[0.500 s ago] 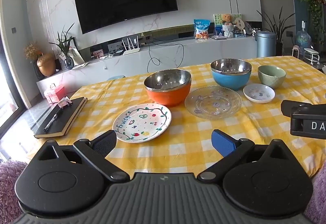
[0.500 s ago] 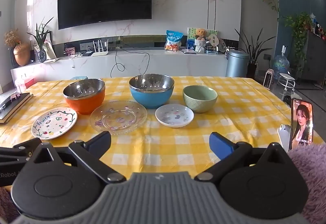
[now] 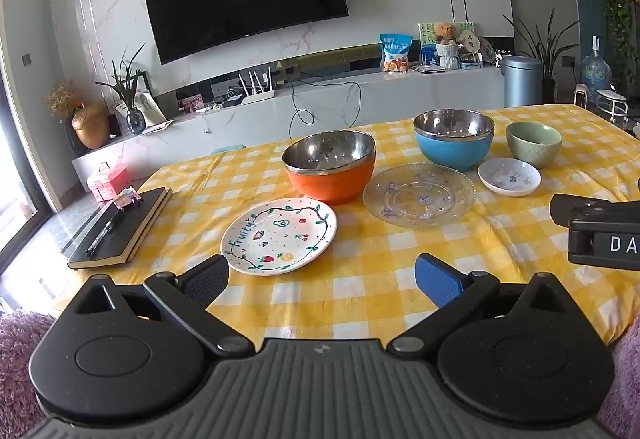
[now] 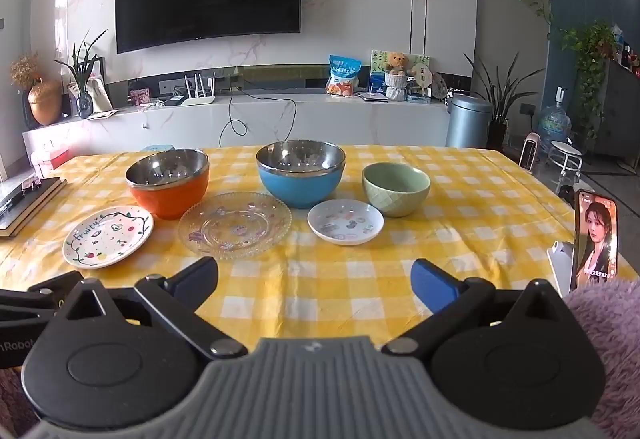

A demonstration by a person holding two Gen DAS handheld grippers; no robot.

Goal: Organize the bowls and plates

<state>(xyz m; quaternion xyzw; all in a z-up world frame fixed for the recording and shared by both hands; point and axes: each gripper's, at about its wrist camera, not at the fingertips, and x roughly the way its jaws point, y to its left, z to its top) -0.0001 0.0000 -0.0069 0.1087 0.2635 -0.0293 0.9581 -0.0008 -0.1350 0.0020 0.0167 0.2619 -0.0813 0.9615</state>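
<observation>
Crockery stands untouched across the yellow checked tablecloth (image 3: 360,279). From the left wrist view, the left gripper (image 3: 322,277) hangs above the near edge of the cloth with its jaws spread as wide as they go and nothing between them. Taking the orange bowl (image 3: 330,171) as the landmark: the fruit-painted plate (image 3: 279,235) lies just in front of it and nearest the gripper, its near rim close to the left finger (image 3: 206,279); the clear glass plate (image 3: 419,195) lies just beside it to the right; the blue bowl (image 3: 454,145), the small white dish (image 3: 509,177) and the green bowl (image 3: 534,144) sit further right, well apart from the tool. The plates are likely stiff, glazed and slippery, and breakable, so a pinch across the rim seems the only hold. The two steel-lined bowls look light and tough, best taken by the wall at the lip.

From the right wrist view, the right gripper (image 4: 314,277) is likewise fully spread and empty, above the near cloth. Right of the orange bowl (image 4: 168,181) stands the blue bowl (image 4: 300,173), then the green bowl (image 4: 395,189); the white dish (image 4: 345,221) lies in front between those two, nearest this tool. The glass plate (image 4: 235,225) touches or nearly touches the orange bowl's base. The green bowl looks ceramic, heavier and chippable. A phone (image 4: 595,239) stands far right.
</observation>
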